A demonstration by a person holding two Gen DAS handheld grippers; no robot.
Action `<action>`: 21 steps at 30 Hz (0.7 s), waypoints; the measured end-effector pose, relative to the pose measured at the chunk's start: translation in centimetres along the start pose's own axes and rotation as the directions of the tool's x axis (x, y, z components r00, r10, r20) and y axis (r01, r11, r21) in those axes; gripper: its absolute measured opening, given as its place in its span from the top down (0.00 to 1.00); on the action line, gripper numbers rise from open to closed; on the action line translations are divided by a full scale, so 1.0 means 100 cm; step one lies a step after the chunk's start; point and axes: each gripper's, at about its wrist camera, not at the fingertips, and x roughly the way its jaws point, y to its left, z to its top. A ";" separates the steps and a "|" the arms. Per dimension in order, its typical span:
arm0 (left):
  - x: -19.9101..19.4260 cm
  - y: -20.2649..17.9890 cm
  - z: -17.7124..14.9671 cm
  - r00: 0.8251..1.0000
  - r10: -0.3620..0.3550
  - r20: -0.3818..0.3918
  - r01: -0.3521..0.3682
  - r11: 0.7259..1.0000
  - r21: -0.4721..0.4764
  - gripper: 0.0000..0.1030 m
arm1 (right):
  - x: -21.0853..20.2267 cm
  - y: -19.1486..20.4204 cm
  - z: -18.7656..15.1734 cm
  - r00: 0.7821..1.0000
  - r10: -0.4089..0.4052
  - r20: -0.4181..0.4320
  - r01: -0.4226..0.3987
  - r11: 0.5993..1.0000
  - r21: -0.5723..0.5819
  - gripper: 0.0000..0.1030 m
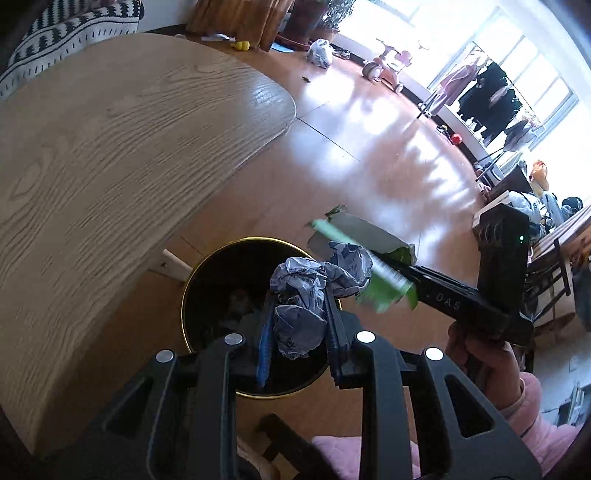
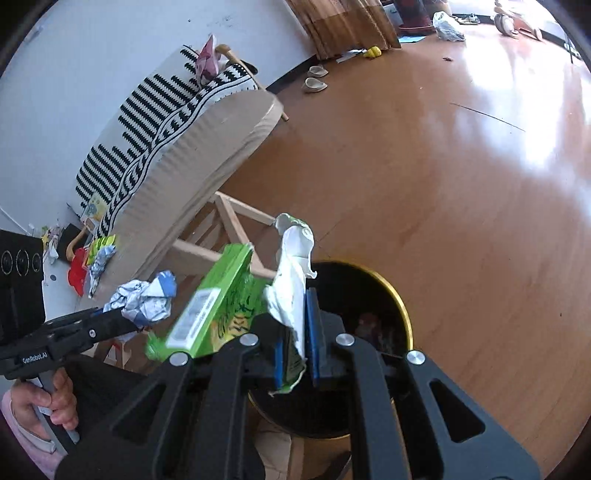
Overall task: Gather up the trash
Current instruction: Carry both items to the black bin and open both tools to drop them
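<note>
both hands loaded over the bin

glossy wooden floor [image 2: 461,206] and a pale wood-grain table [image 1: 110,166]. left gripper [image 1: 301,325] clamps crumpled grey-blue paper [image 1: 299,317]; right gripper [image 2: 297,332] pinches a torn green-and-white carton [image 2: 291,280]. beyond the fingers gapes a black gold-rimmed bin [image 2: 400,306], some trash apparently inside. only the drop seems left.

A wooden bench [image 1: 110,155] with a light grain top is standing over a glossy brown floor [image 2: 461,184], and a black-and-white patterned cushion [image 2: 166,110] is lying along its far side against the white wall. A pink ride-on toy [image 1: 388,64], a knotted plastic bag [image 1: 320,52] and a small yellow toy [image 1: 242,45] are sitting on the floor near the brown curtain [image 2: 343,26]. Dark and pink garments are hanging on a clothes rack [image 1: 484,99] before the bright windows, and a pair of slippers [image 2: 316,78] is lying by the wall.
</note>
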 end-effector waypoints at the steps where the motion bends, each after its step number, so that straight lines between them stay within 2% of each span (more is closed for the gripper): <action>1: 0.002 0.001 0.003 1.000 0.003 -0.001 -0.003 1.000 0.000 0.77 | 0.000 -0.001 0.002 1.000 0.002 -0.001 -0.002 1.000 -0.002 0.90; 8: 0.020 -0.009 -0.001 0.999 0.013 -0.042 -0.012 1.000 0.009 0.76 | 0.007 -0.006 0.003 0.999 0.021 -0.024 -0.021 1.000 0.008 0.89; 9: 0.022 -0.011 -0.003 0.998 0.020 -0.055 -0.019 1.000 0.015 0.75 | 0.008 -0.007 0.002 0.999 0.033 -0.032 -0.032 0.999 0.018 0.79; 10: 0.025 -0.013 -0.003 0.996 0.027 -0.082 -0.025 0.999 0.024 0.65 | 0.008 -0.007 0.001 0.999 0.028 -0.031 -0.027 0.999 0.026 0.69; 11: 0.026 -0.012 -0.001 0.994 0.034 -0.105 -0.032 0.999 0.027 0.42 | 0.008 -0.007 0.002 1.000 0.019 -0.025 -0.018 0.999 0.034 0.45; 12: 0.027 -0.012 0.001 0.992 0.051 -0.113 -0.048 0.998 0.028 0.27 | 0.004 -0.009 0.003 1.000 0.007 -0.010 -0.007 0.999 0.048 0.28; 13: 0.023 -0.012 0.003 0.991 0.084 -0.100 -0.081 0.996 0.026 0.12 | 0.002 -0.010 0.004 1.000 0.006 0.004 -0.007 0.998 0.061 0.24; 16: 0.000 -0.008 0.012 0.994 0.111 -0.023 -0.110 0.994 0.026 0.07 | -0.004 -0.016 0.008 1.000 0.000 0.024 -0.002 0.997 0.077 0.17; 18: -0.017 -0.004 0.019 0.989 0.143 0.025 -0.143 0.990 0.021 0.06 | -0.007 -0.018 0.010 0.999 -0.007 0.042 0.003 0.995 0.097 0.07; 21: -0.055 0.008 0.026 0.974 0.186 0.130 -0.188 0.982 0.002 0.06 | -0.008 -0.015 0.011 0.997 -0.020 0.069 0.012 0.994 0.111 0.07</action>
